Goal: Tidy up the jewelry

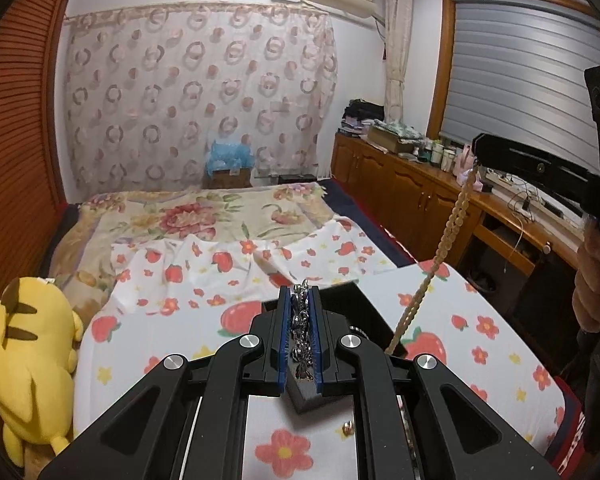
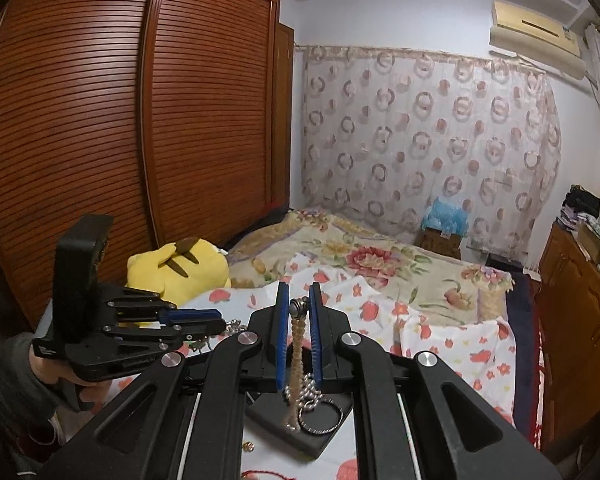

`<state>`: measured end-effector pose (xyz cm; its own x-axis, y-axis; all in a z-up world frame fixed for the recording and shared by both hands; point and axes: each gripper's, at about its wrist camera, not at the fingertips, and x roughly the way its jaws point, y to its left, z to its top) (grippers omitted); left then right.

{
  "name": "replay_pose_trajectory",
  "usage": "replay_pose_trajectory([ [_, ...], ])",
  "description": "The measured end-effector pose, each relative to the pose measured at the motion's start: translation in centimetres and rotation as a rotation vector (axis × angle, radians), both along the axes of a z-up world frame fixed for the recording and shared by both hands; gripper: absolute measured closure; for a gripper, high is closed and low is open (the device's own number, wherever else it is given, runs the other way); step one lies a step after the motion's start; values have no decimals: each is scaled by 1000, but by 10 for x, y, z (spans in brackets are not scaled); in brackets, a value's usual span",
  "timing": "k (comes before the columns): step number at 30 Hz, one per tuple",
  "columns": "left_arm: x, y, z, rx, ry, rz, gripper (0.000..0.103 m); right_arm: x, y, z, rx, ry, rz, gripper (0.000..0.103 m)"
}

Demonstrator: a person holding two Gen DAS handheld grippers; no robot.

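In the left wrist view, the left gripper (image 1: 299, 328) is clenching a silver chain (image 1: 300, 320) above the dark tray (image 1: 364, 308). In the right wrist view, the right gripper (image 2: 298, 332) is gripping a bead strand (image 2: 296, 344) hanging over that tray (image 2: 268, 408); lowering slowly should avoid tangling.

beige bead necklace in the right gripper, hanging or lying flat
Hanging: the beige bead necklace dangles from the shut right gripper toward the dark tray.
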<state>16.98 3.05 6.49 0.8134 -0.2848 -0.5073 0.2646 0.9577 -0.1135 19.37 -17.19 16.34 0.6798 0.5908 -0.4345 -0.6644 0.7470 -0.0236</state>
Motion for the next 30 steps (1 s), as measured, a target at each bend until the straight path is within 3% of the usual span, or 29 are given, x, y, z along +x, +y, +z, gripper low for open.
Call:
replay_pose_trajectory([
  [4,14,-3,-4,2,19,-5,95,16,0,-10,-10,36,5,92],
  [15,42,-19,-42,18,109,-22,95,49,8,-105,-81,257,-8,90],
  [23,52,-26,-51,27,135,-33,95,52,-4,-126,-73,297,-34,89],
  [30,60,-40,-62,46,162,-63,95,30,-20,-152,-110,321,-62,89],
])
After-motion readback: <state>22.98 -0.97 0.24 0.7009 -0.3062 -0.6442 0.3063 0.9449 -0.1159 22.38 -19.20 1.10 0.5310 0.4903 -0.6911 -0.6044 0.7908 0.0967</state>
